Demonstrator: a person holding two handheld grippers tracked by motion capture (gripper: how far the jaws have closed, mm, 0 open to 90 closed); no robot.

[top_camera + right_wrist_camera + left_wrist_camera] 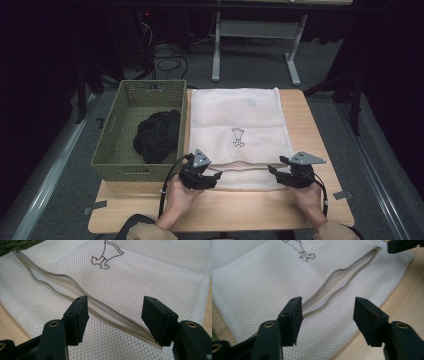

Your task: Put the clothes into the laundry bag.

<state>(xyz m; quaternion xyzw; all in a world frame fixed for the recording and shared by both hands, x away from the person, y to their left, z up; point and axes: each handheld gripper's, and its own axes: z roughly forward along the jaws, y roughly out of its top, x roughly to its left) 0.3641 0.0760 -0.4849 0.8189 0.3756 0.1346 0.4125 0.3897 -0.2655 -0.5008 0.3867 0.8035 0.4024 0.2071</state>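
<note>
Both grippers, left (214, 176) and right (274, 171), fingers half-open and empty, straddle the gaping zipper (342, 281) of the white mesh laundry bag (235, 112) on the desk (210, 210); next: pinch the edges apart.

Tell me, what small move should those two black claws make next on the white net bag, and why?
Probably each should close its fingers on the upper lip of the zip opening. The mesh bag lies flat with the zip gaping, and both the left gripper and right gripper stand open over that lip, holding nothing. The dark garment waits in the basket.
</note>
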